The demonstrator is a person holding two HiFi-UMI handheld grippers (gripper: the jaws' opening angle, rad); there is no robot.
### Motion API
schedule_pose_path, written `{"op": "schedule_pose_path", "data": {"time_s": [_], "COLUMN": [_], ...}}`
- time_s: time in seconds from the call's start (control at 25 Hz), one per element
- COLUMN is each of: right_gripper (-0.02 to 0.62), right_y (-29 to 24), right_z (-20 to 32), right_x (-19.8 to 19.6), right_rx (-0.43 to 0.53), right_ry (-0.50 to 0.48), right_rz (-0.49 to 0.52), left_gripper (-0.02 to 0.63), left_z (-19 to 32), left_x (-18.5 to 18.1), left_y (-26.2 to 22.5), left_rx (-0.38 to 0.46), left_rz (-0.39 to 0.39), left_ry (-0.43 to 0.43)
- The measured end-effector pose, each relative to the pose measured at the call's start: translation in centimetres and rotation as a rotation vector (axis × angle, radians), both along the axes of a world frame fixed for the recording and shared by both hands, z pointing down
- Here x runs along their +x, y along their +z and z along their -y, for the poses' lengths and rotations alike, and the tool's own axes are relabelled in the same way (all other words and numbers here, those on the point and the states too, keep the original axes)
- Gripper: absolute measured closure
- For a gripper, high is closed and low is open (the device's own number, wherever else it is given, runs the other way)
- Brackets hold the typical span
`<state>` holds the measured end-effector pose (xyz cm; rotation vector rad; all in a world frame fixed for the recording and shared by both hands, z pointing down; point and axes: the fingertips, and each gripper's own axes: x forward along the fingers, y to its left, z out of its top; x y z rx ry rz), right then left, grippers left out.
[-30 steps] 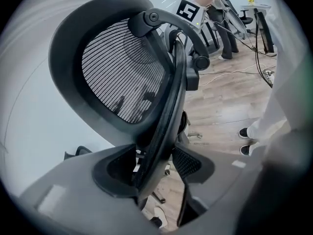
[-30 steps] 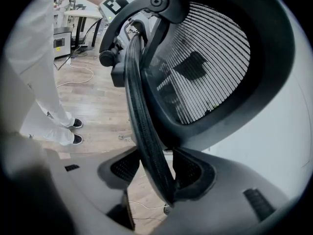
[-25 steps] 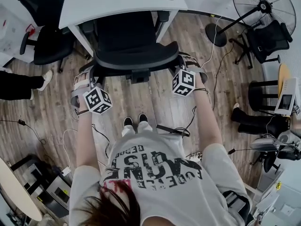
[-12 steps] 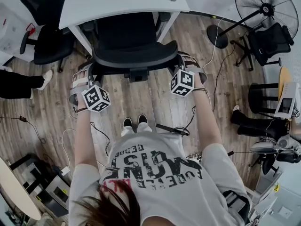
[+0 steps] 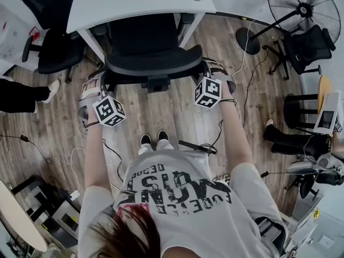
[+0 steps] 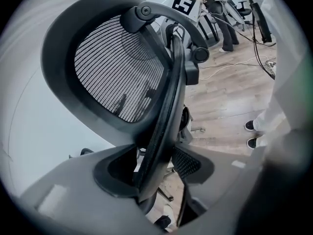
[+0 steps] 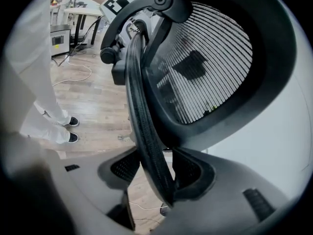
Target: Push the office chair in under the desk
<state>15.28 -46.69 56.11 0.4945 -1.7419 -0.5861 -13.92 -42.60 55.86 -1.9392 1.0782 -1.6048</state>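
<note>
A black mesh-backed office chair [image 5: 150, 52] stands with its seat partly beneath the white desk [image 5: 134, 1]. My left gripper [image 5: 98, 87] is shut on the left edge of the backrest, and my right gripper [image 5: 208, 73] is shut on its right edge. In the left gripper view the backrest rim [image 6: 164, 116] runs down between the jaws of the left gripper [image 6: 156, 173]. In the right gripper view the same rim [image 7: 142, 116] is pinched in the right gripper [image 7: 154, 177]. The mesh panel [image 7: 205, 67] fills much of that view.
A second black chair [image 5: 51, 42] stands at the left beside the desk leg. A floor fan [image 5: 301, 7] and another chair [image 5: 306, 44] are at the right. Cables [image 5: 110, 152] trail over the wooden floor. Another person's leg [image 5: 24, 95] shows at the left edge.
Both grippers and the chair's backrest have shifted slightly forward toward the desk. The grip on each side is unchanged.
</note>
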Motion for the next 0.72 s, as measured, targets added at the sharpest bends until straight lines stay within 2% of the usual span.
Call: {"op": "schedule_pose_path", "data": {"time_s": [0.72], "right_gripper": [0.387], "right_y": [0.01], "right_z": [-0.32], "right_x": [-0.66], "right_rx": [-0.032], "right_ry": [0.026], "right_rz": [-0.005], "left_gripper": [0.373], "left_z": [0.11], "left_x": [-0.76], "left_y": [0.13], "left_rx": [-0.044], "left_rz": [-0.023], "left_ry": [0.001]}}
